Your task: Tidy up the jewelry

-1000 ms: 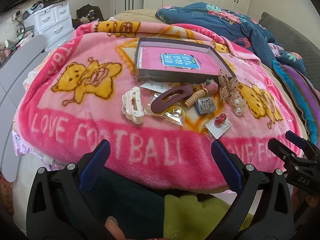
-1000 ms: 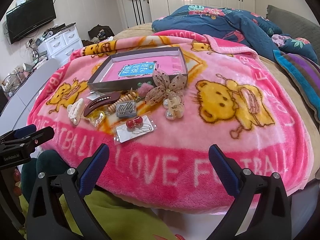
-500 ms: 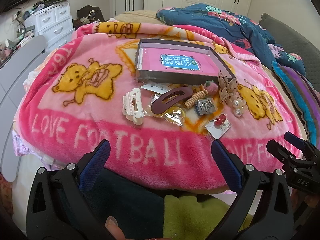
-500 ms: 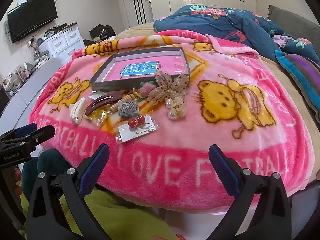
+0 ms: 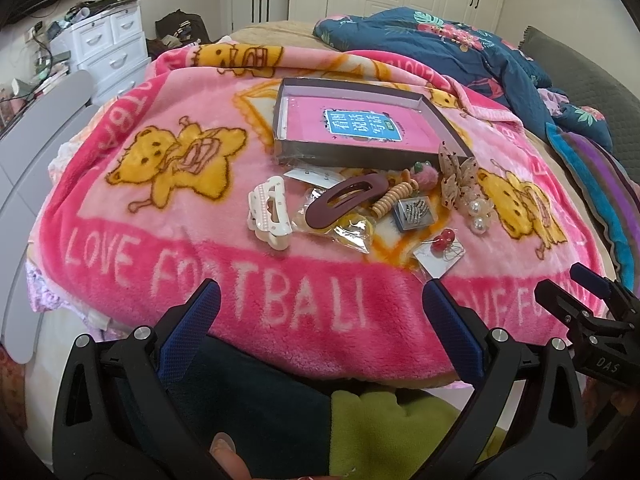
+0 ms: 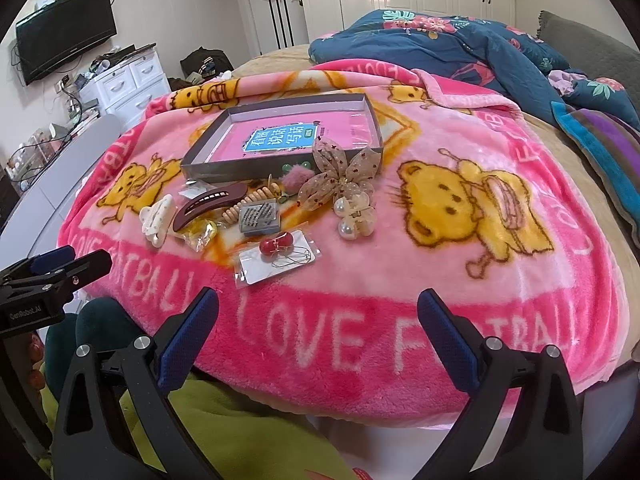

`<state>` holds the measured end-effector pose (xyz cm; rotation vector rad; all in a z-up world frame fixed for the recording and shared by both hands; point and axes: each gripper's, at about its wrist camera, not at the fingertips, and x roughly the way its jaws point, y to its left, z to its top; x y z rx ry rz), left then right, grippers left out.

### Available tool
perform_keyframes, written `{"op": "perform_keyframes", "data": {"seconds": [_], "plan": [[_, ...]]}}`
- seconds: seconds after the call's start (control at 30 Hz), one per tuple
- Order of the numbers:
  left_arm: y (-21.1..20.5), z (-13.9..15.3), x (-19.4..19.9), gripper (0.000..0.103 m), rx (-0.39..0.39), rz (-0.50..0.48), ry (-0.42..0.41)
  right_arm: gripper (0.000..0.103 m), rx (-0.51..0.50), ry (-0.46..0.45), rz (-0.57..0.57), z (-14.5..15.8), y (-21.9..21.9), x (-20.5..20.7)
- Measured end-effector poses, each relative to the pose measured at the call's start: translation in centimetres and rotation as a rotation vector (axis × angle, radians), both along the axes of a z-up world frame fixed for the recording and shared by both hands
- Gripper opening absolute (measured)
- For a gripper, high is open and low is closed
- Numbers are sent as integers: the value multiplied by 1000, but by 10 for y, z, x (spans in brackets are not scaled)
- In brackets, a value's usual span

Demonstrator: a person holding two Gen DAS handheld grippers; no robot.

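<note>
While both tools hang just off the near edge of the bed, the left gripper (image 5: 320, 312) has its blue pads spread wide with nothing between them, and the right gripper (image 6: 318, 312) is spread just as wide and empty too. Under them you can see dark teal and lime-green fabric, no idea what exactly.

Moving out onto the pink blanket (image 6: 440, 280), the jewelry sits in a loose pile near the middle: a packet with red bead earrings (image 6: 276, 258) closest to the edge, a white claw clip (image 5: 270, 216), a maroon oval hair clip (image 5: 346, 204) lying over a clear bag of yellow stuff (image 5: 352, 230), a string of tan wooden beads (image 5: 390, 198), a small grey card of studs (image 6: 259, 216), a pink pom-pom (image 6: 296, 174), plus a sheer bow clip (image 6: 340, 172) with pearl pieces (image 6: 354, 216) just beside it.

Right behind the pile is the shallow grey box (image 5: 292, 148). Only thing in it is a pink booklet with a blue label (image 6: 280, 140); none of the jewelry is inside.

Compared with a second ago, nothing on the blanket has shifted, and both grippers are as wide as before, just a touch closer in.
</note>
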<state>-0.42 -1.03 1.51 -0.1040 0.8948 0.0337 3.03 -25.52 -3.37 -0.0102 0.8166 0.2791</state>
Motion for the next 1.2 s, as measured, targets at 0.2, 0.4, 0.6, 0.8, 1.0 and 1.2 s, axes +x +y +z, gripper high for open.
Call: {"op": "perform_keyframes", "data": {"seconds": [0.2, 0.4, 0.6, 0.8, 1.0, 1.2], "plan": [[5, 5, -1, 95, -5, 29, -5, 99, 10, 2, 13, 2, 6, 1], [34, 1, 1, 95, -17, 80, -9, 99, 21, 11, 33, 6, 14, 7], [53, -1, 6, 95, -26, 121, -3, 99, 22, 27, 68, 7, 23, 20], [70, -6, 17, 95, -40, 157, 12, 99, 19, 25, 83, 8, 32, 39], [82, -15, 32, 95, -46, 173, 42, 99, 12, 36, 79, 6, 36, 63], [84, -30, 56, 95, -42, 162, 93, 99, 9, 45, 50, 3, 28, 90]]}}
